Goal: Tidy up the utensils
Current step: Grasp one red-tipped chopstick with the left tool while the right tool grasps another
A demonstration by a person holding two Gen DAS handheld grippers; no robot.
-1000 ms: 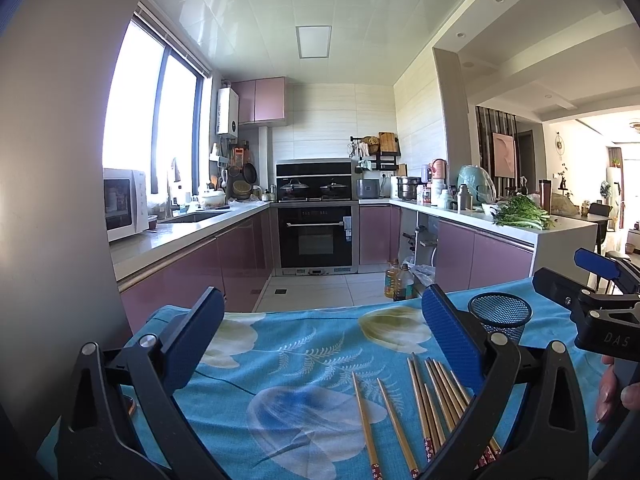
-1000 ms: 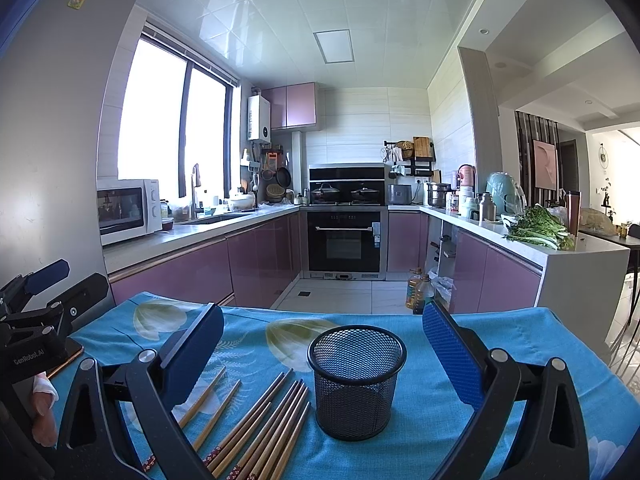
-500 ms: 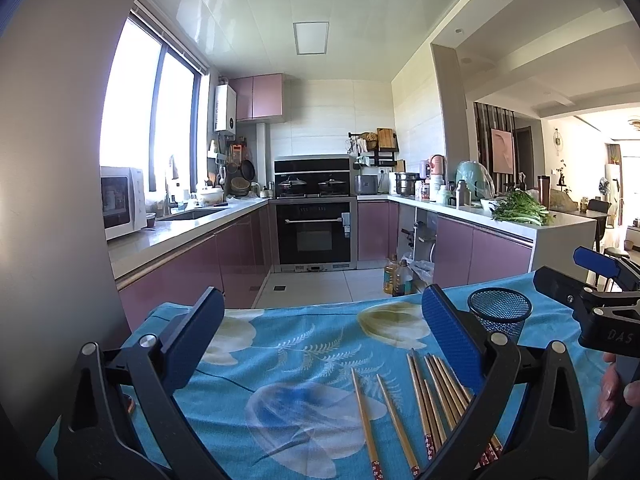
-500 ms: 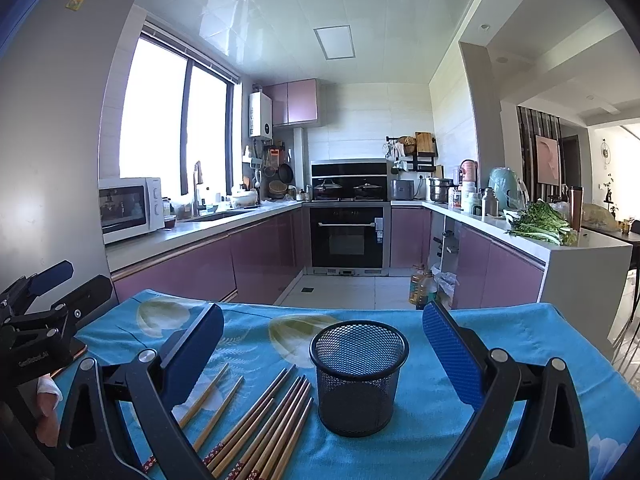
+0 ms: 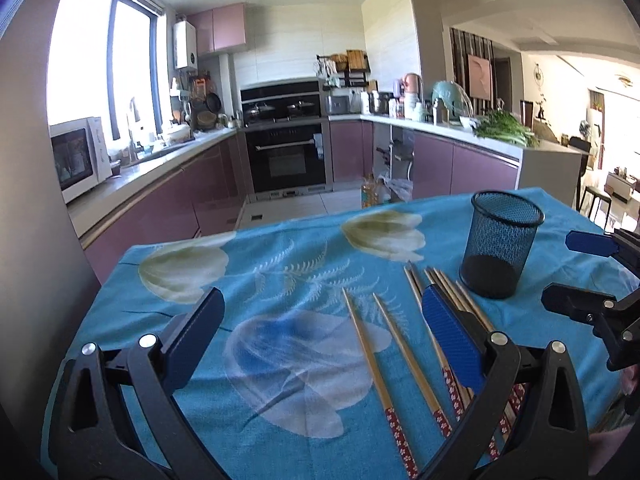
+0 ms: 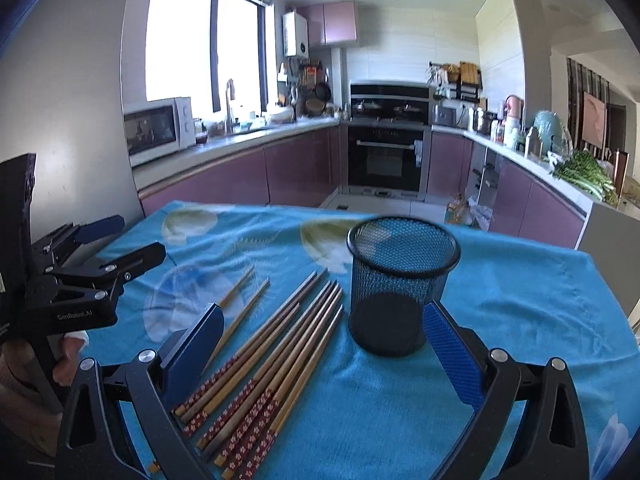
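Observation:
Several wooden chopsticks with red patterned ends lie side by side on the blue flowered tablecloth, left of an upright black mesh cup. Two more chopsticks lie apart to the left of the bundle. The cup is empty. My left gripper is open above the two loose chopsticks. My right gripper is open above the bundle, close to the cup's near side. Each gripper shows at the edge of the other's view, the right one and the left one.
The table's far edge drops to the kitchen floor. Purple cabinets, an oven and a microwave stand beyond. Greens lie on the right counter.
Both grippers have tilted down and moved in over the table, so the chopsticks and cup now sit larger and higher between the open jaws.

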